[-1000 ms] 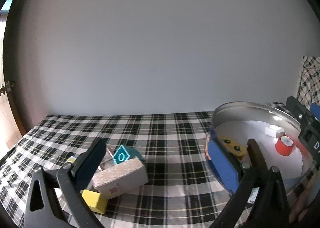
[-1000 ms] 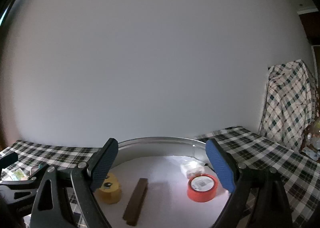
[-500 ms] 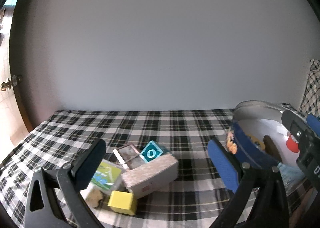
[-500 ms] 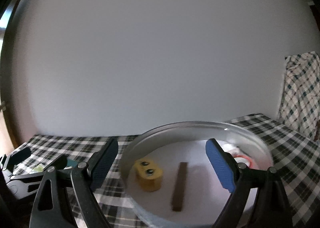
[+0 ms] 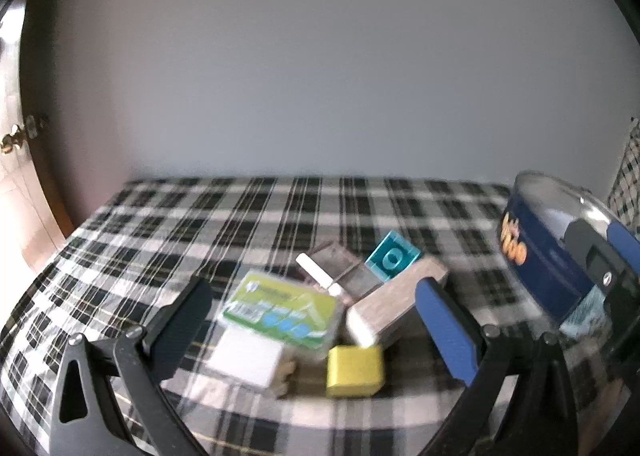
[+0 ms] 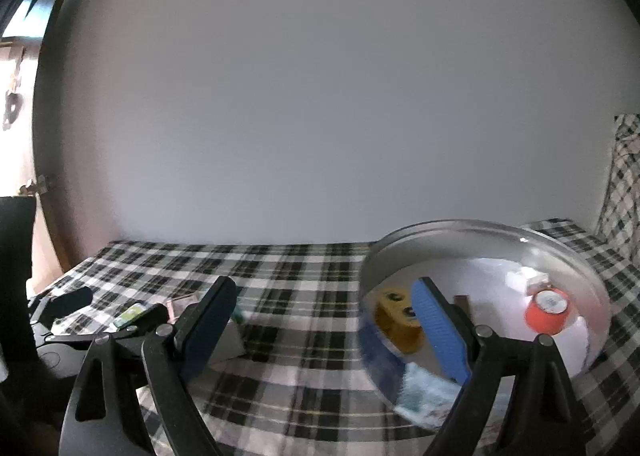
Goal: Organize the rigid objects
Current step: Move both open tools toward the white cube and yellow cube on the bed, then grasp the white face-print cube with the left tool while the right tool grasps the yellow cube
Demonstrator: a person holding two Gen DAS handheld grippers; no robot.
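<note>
In the left wrist view, the left gripper [image 5: 316, 326] is held wide open over a pile [image 5: 320, 308] of small boxes and blocks on the checked cloth [image 5: 200, 224]. In the right wrist view, the right gripper [image 6: 324, 320] is spread wide and empty beside the tin [image 6: 484, 232], in which red tape [image 6: 546, 312] and a yellow block [image 6: 396, 316] are seen.

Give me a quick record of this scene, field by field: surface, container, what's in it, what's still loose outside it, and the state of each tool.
surface: checked cloth
container: round tin, blue outer wall
in tin: yellow block, dark bar, red tape roll, small white piece
loose on cloth: green-labelled box, grey box, teal cube, yellow cube, white block
left tool: open, empty
right tool: open, empty
</note>
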